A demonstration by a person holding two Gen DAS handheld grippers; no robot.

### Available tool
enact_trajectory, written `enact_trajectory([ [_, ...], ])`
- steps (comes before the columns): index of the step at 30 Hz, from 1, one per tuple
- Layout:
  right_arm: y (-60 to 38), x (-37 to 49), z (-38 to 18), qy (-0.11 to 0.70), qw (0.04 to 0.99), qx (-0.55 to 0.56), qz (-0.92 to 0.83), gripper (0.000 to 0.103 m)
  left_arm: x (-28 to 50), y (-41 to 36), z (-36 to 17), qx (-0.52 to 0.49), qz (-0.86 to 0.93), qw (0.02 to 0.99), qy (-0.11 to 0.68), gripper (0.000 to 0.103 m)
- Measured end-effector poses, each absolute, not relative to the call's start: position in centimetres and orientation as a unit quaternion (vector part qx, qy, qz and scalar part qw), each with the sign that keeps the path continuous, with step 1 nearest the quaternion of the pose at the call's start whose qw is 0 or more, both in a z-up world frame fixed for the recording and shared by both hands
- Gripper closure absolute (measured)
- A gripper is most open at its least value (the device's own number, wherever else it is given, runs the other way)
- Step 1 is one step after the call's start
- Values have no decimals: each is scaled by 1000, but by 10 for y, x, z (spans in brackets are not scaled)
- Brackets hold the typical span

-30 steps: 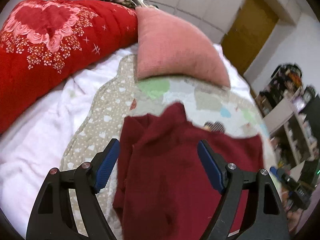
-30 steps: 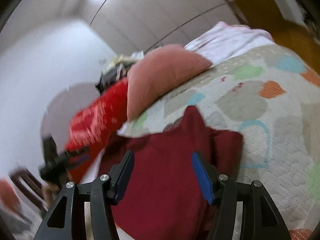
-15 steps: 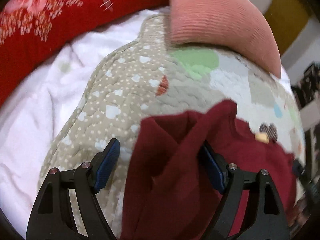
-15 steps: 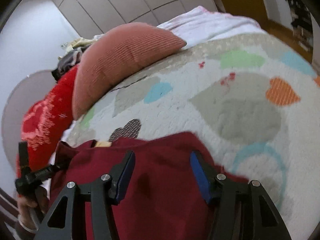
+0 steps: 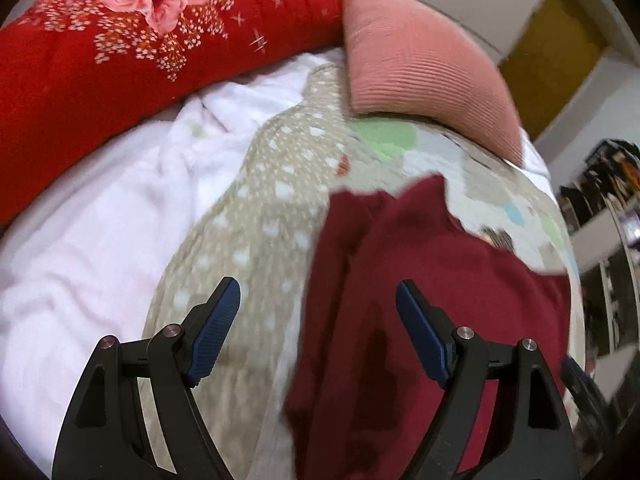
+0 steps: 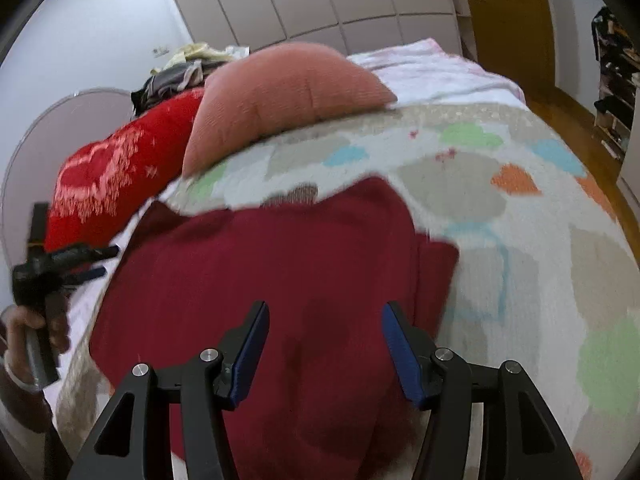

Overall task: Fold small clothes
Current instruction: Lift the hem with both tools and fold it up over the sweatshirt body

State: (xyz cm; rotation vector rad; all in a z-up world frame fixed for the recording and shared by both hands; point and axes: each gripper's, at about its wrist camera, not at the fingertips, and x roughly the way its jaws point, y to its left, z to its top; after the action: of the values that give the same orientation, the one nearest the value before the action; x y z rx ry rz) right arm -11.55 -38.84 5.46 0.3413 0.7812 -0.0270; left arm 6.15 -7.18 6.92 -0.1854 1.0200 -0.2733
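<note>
A dark red garment [image 5: 420, 304] lies partly folded on the patterned quilt [image 5: 256, 240]; it also shows in the right wrist view [image 6: 280, 272]. My left gripper [image 5: 318, 322] is open and empty, above the garment's left edge. My right gripper [image 6: 325, 340] is open and empty, above the garment's near part. The left gripper [image 6: 86, 262] also shows at the far left of the right wrist view, held in a hand, beside the garment's left corner.
A pink ribbed pillow [image 5: 420, 56] lies at the head of the quilt [image 6: 520, 240]. A red floral blanket [image 5: 120, 40] is bunched at the left on a white sheet [image 5: 100, 240]. Shelves [image 5: 600, 220] stand at the right. A wooden floor [image 6: 568, 120] lies beyond the bed.
Both grippers have pulled back from the garment, open throughout. The left view has swung back and up; the right view has swung and now shows more of the garment.
</note>
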Motion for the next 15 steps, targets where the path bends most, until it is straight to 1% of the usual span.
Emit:
enact_trajectory([
  [2,-385,-115,38,407,902,144,-16,46,37,-69,64,-75,-141,858,488,22],
  [4,-383,-113,34,417,899,133,-19,47,20,-68,56,-65,-153,851,497,22],
  [7,-375,-117,53,408,904,124,-25,47,-5,-58,49,-67,-160,848,500,22],
  [10,-370,-137,67,387,911,144,-3,46,-23,-46,41,-85,-173,842,503,22],
  [13,-373,-166,62,375,912,166,-21,37,-32,-45,33,-84,-190,837,506,22],
  [15,-378,-186,47,385,904,182,-38,37,-35,-47,32,-77,-192,843,497,22],
])
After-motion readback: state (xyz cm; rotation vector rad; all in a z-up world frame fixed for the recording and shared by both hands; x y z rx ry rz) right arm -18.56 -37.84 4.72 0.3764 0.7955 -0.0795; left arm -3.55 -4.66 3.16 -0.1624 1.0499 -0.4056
